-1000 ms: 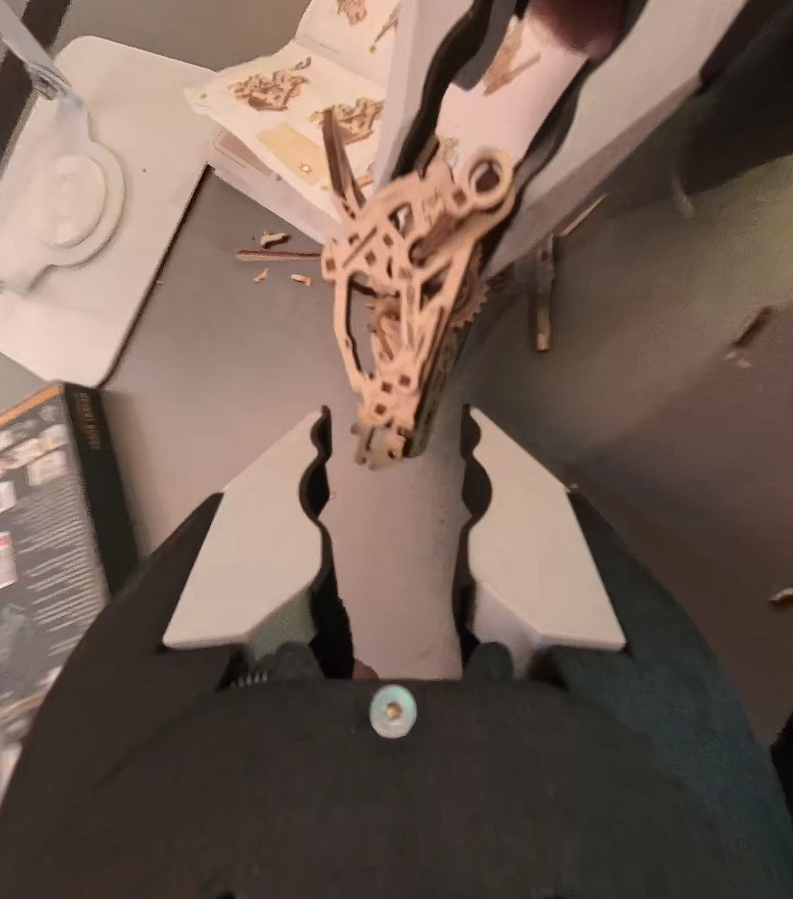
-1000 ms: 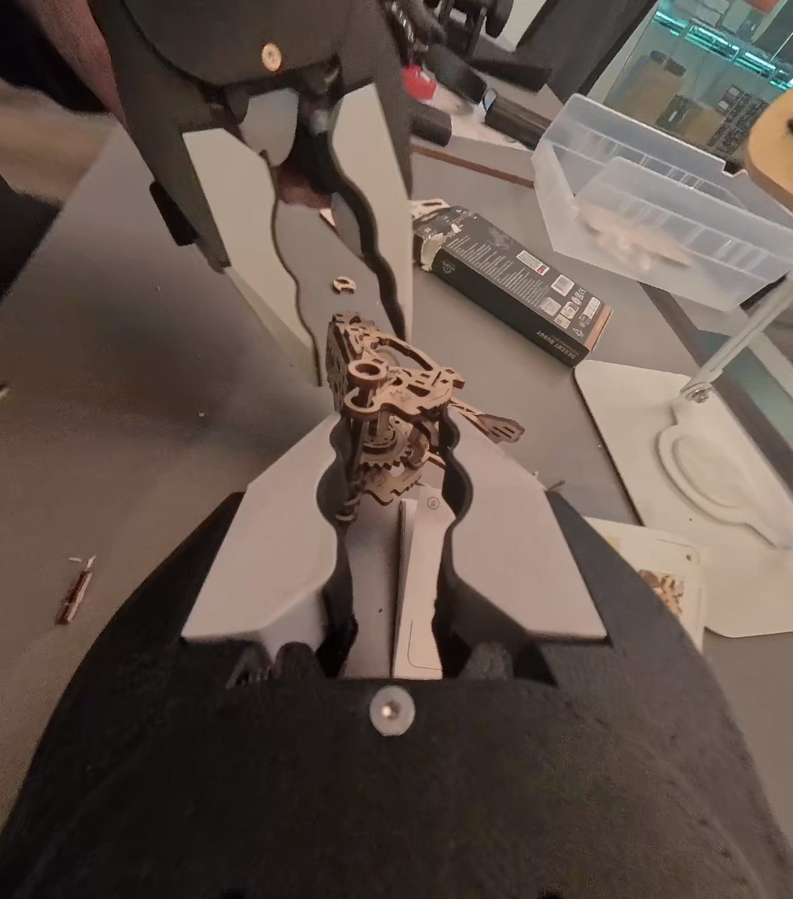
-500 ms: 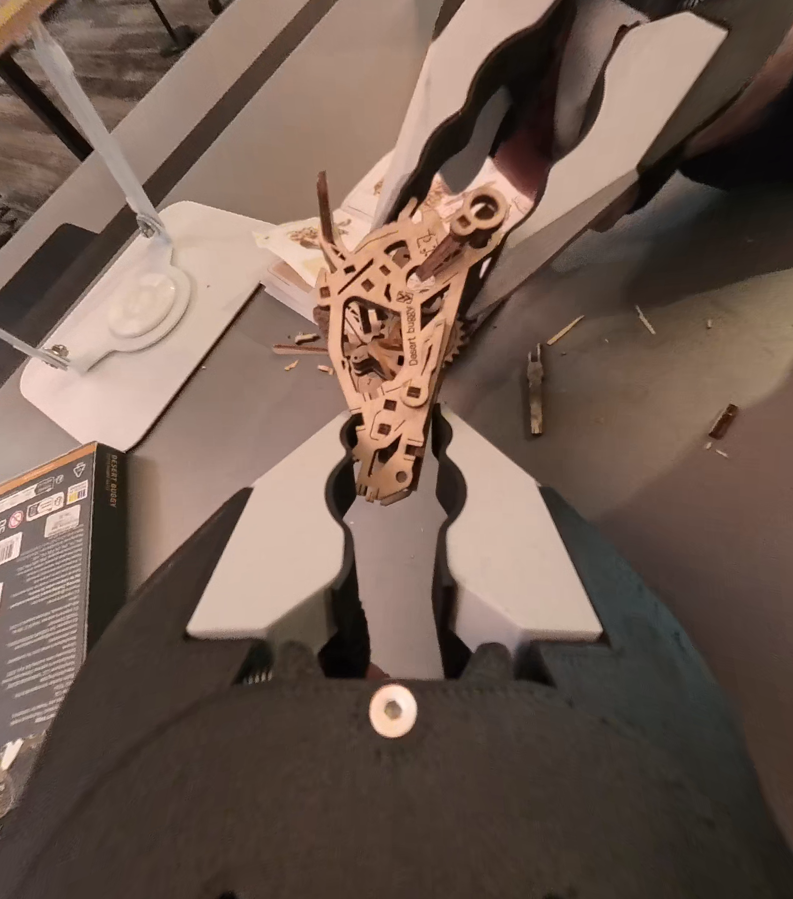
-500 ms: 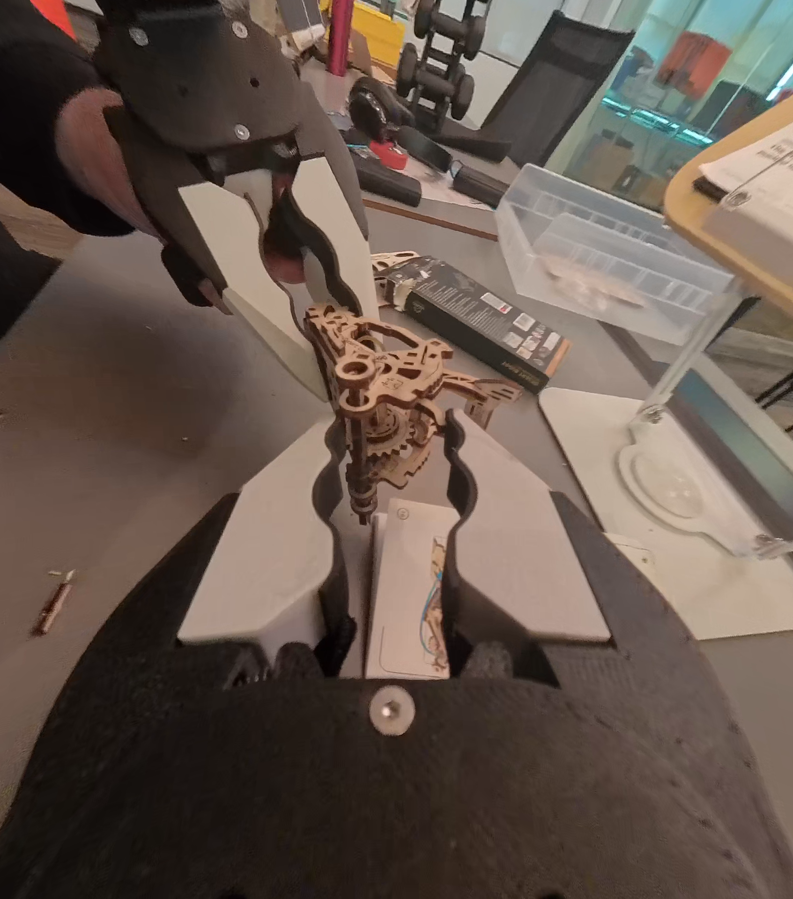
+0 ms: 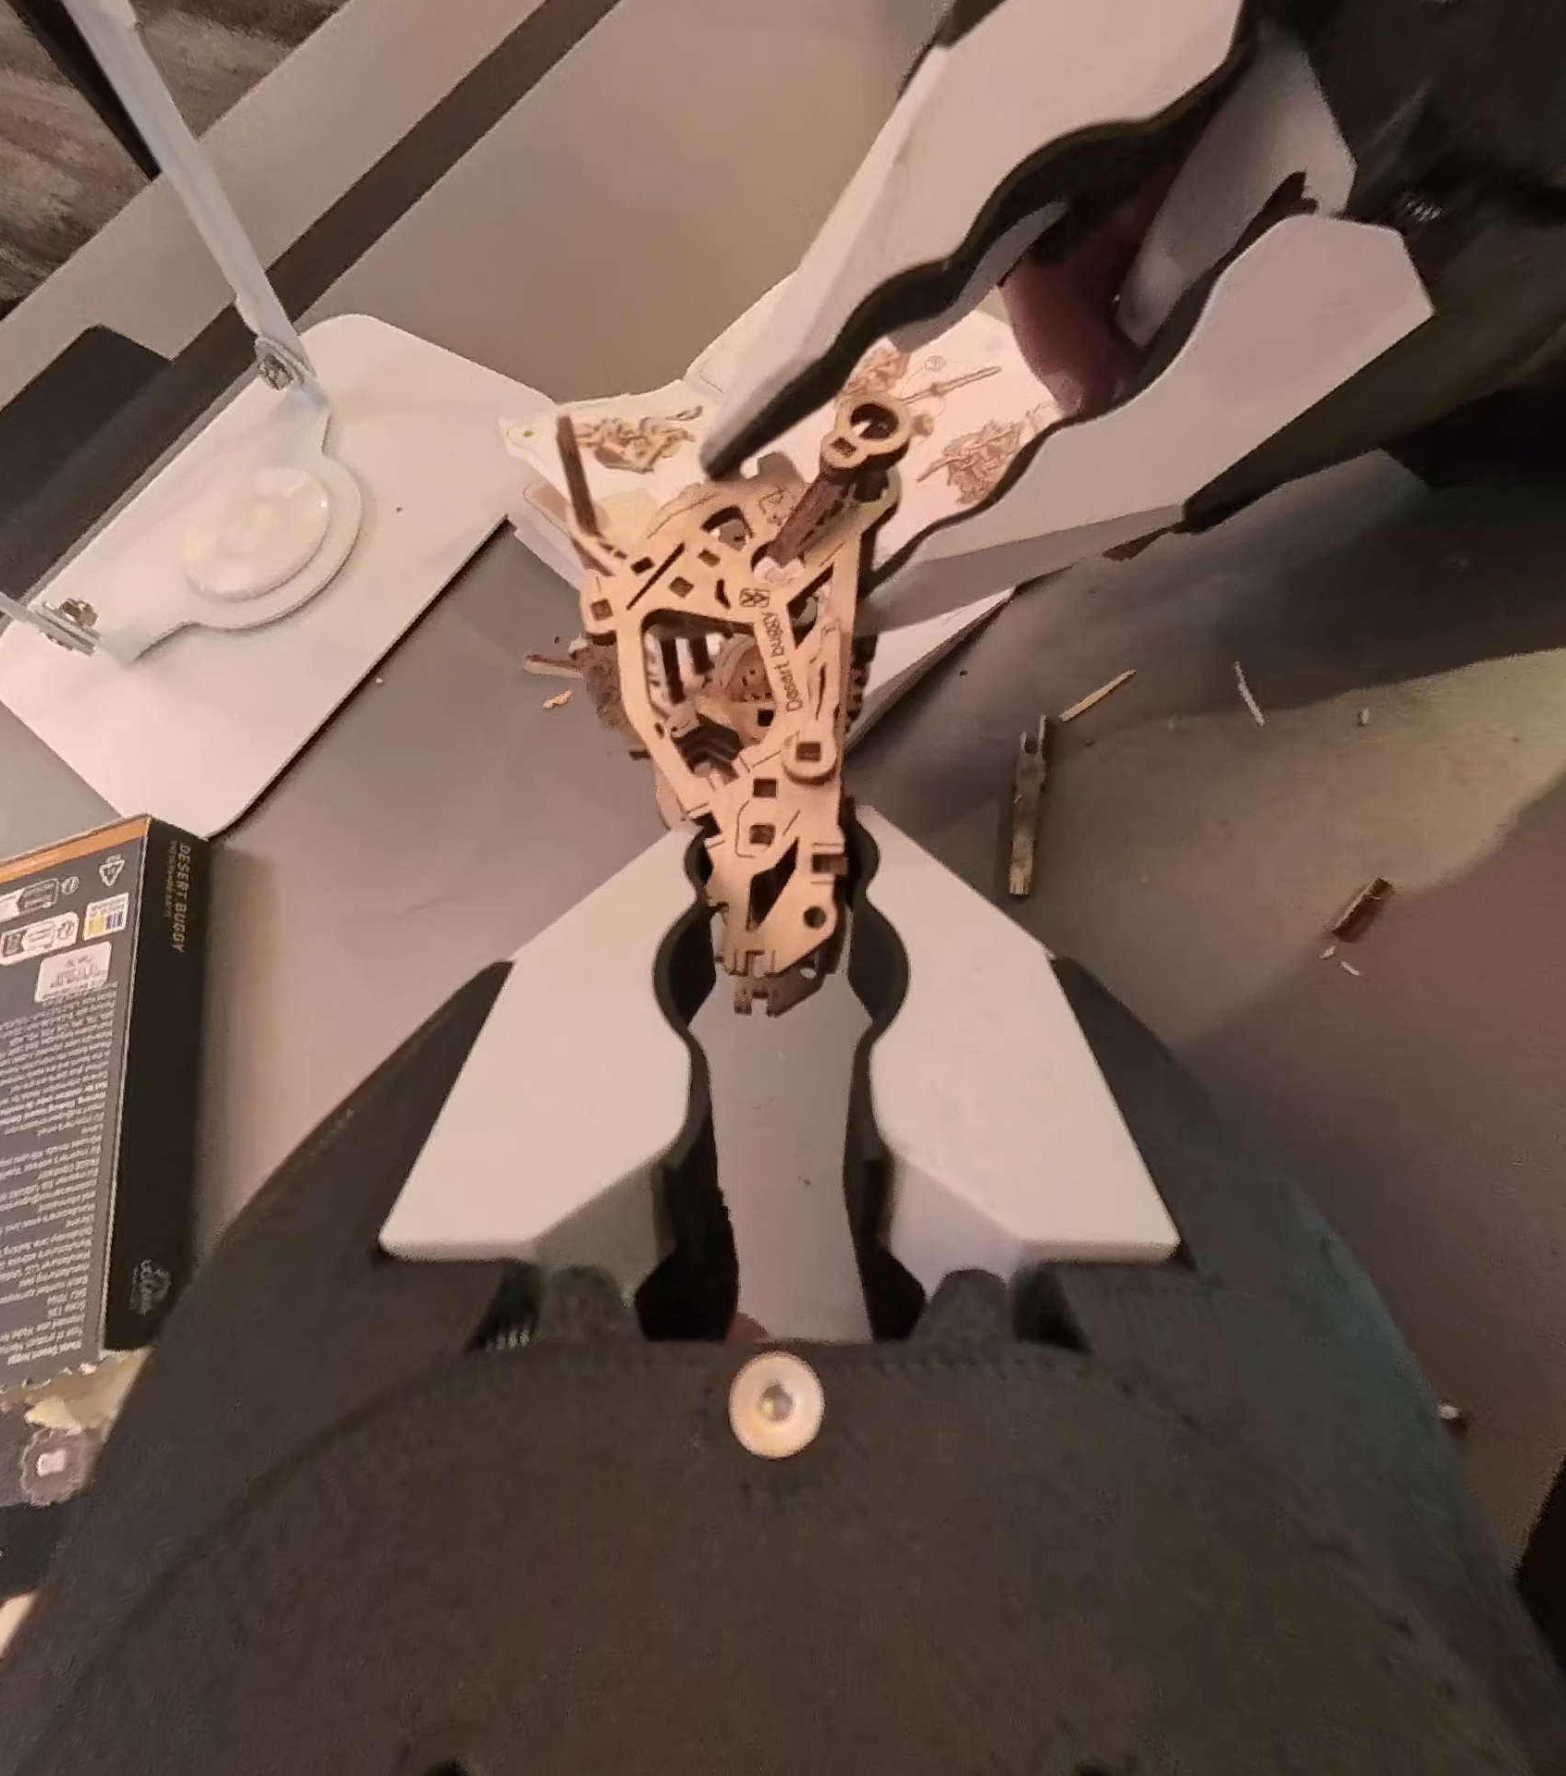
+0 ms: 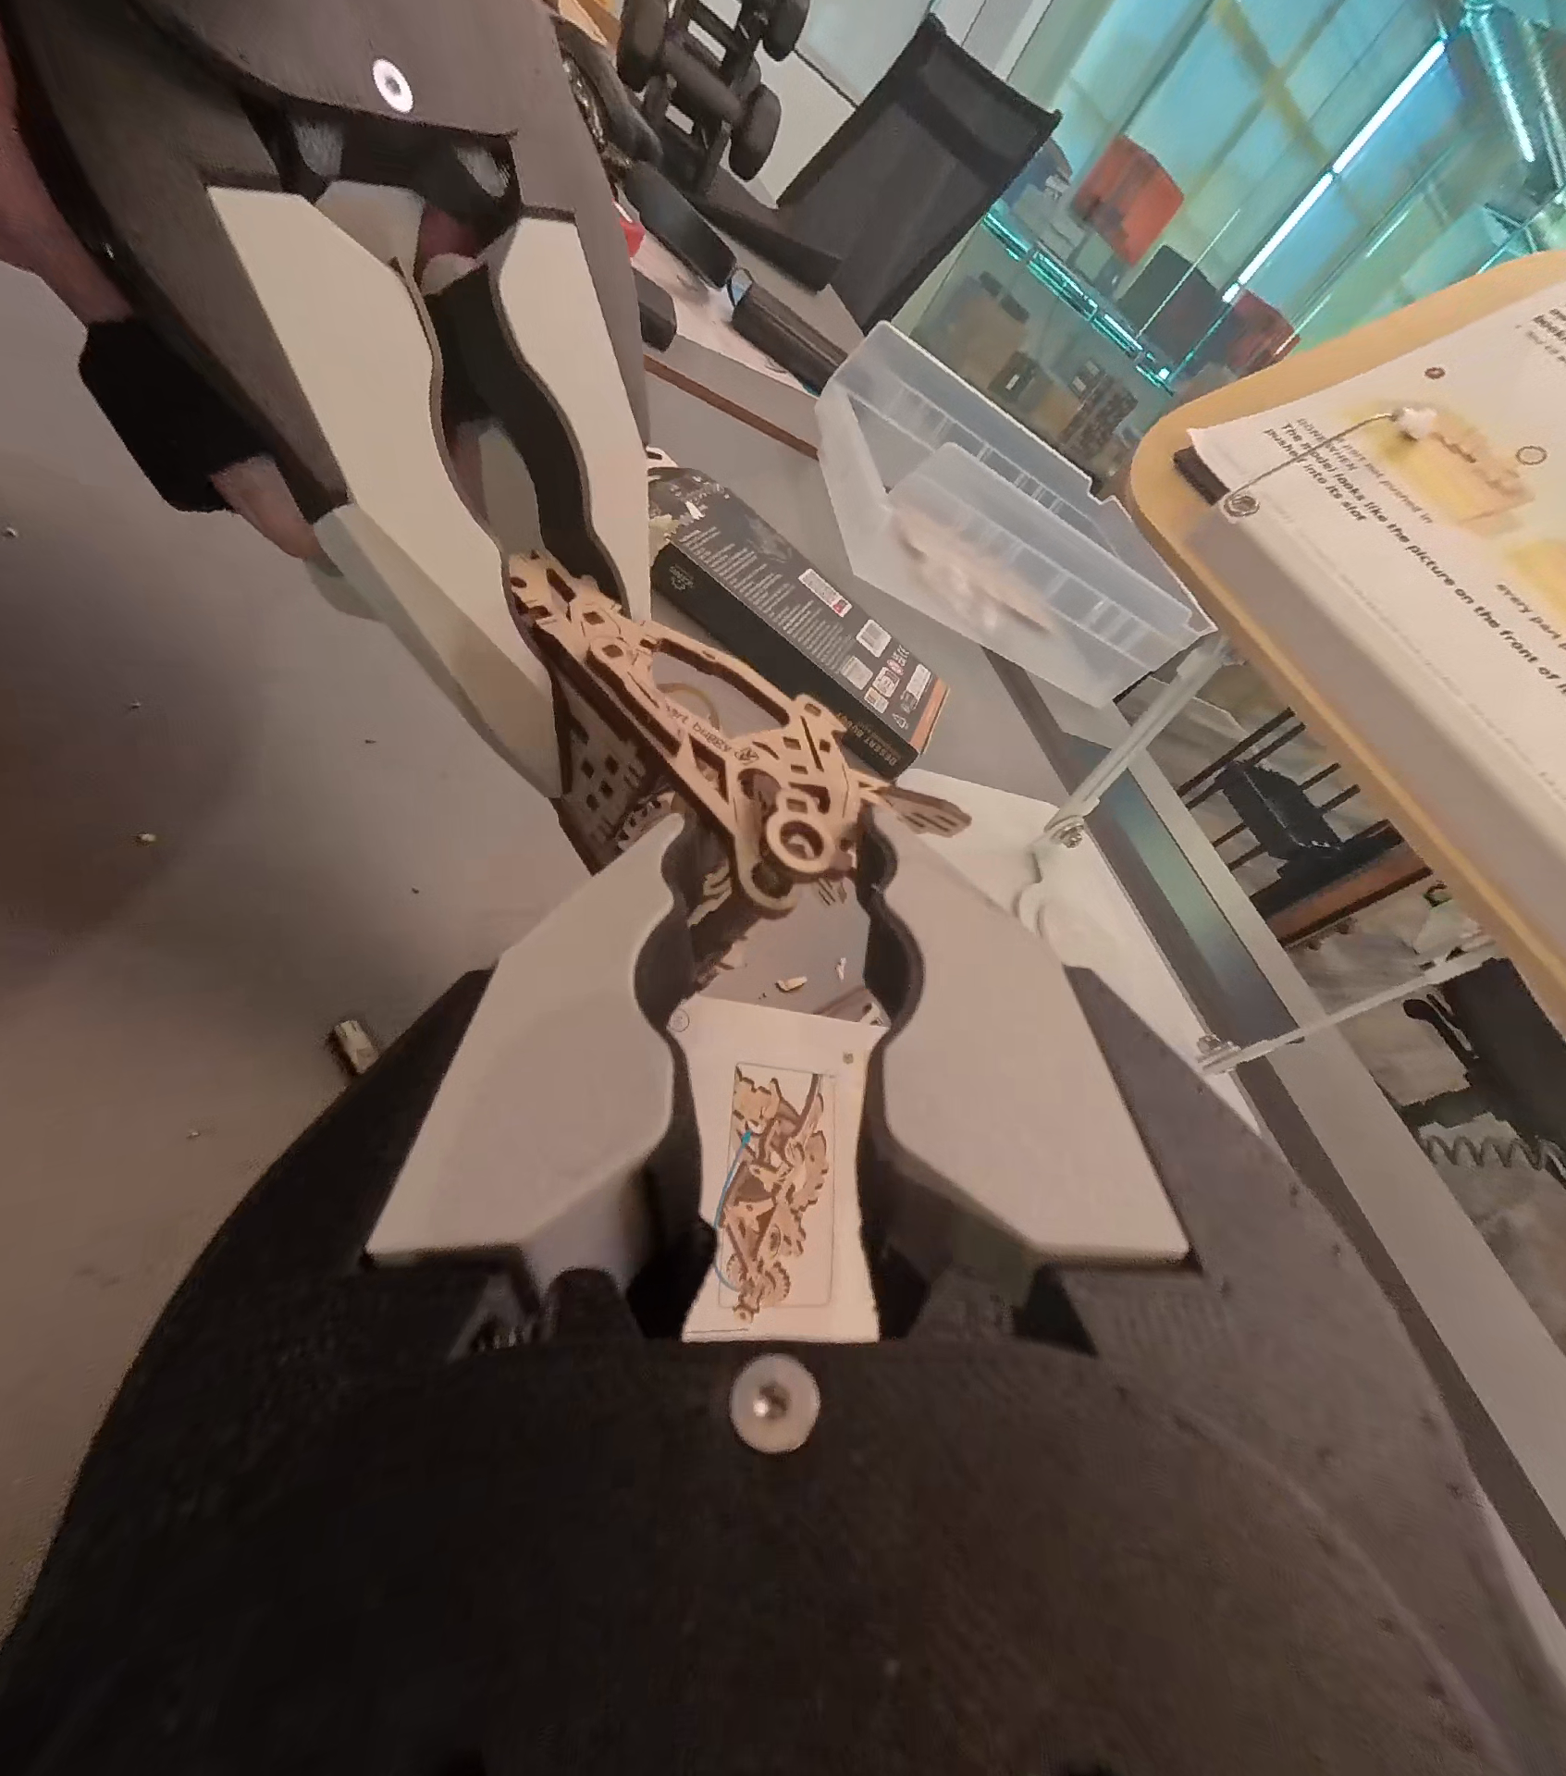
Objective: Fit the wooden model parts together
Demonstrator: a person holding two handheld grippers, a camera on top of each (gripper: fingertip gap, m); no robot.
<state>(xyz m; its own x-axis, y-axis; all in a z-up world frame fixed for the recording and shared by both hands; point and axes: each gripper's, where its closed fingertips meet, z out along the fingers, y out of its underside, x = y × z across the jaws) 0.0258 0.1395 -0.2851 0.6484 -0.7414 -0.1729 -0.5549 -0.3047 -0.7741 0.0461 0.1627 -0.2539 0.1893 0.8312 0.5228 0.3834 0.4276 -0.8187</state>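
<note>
The tan wooden model [image 5: 740,673] hangs in the air between my two grippers, above the grey table [image 5: 433,826]. My left gripper [image 5: 774,846] is shut on its narrow lower end, with both pads against the wood. In the right wrist view this gripper [image 6: 567,653] comes in from the upper left and pinches the far end of the model [image 6: 731,769]. My right gripper [image 6: 774,846] is shut on the end with the round eyelet, whose flat paddle sticks out over the right finger. In the left wrist view it [image 5: 798,519] reaches in from the top right.
A black box [image 5: 19,1057] lies on the table at the left. A white stand base [image 5: 212,615] and an instruction booklet [image 5: 952,432] lie behind the model. Wood scraps [image 5: 1029,807] lie at the right. A clear plastic organiser [image 6: 1000,538] and an instruction board [image 6: 1432,577] stand beyond. The gap from one gripper's tips to the other's is roughly 5 centimeters.
My left jaws closed from wide open onto the model's narrow end. My right jaws eased a little, then closed again on the eyelet end. The model has tilted between the two grippers.
</note>
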